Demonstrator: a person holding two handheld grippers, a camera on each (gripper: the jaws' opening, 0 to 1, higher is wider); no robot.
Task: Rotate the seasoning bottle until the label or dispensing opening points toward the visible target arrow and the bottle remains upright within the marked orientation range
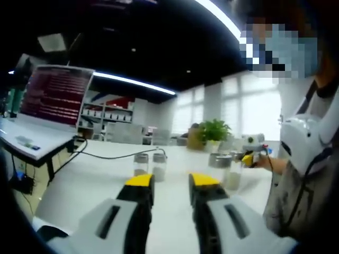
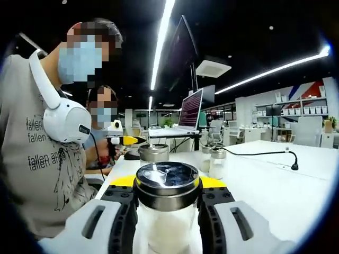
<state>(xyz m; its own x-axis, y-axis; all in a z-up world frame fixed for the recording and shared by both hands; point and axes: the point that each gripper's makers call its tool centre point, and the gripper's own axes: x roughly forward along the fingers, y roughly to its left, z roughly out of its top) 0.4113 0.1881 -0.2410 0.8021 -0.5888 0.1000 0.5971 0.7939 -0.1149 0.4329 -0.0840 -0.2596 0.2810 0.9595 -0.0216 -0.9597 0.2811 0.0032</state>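
In the right gripper view we are holding one bottle [image 2: 167,211] between the two jaws of the right gripper [image 2: 167,203]. The jaws are pressing on its glass body from both sides, and the bottle is standing upright, with its shiny metal cap [image 2: 167,179] just above the yellow jaw tips. It is filled with something white.

Behind it, on the white table [image 2: 275,185], we are seeing three more bottles: one with a metal cap [image 2: 153,152] near the held one, and two small ones [image 2: 213,160] standing side by side further back. A black cable [image 2: 259,154] is lying across the table beyond them. A laptop [image 2: 189,114] is standing open at the far end.

In the left gripper view the left gripper [image 1: 171,184] is hanging above the table with its jaws apart and nothing between them. Ahead of it we are counting two small bottles [image 1: 150,166] close together, and one more bottle [image 1: 231,169] to the right. A plant [image 1: 213,132] is standing behind them. Two persons are sitting beside the table in the right gripper view.
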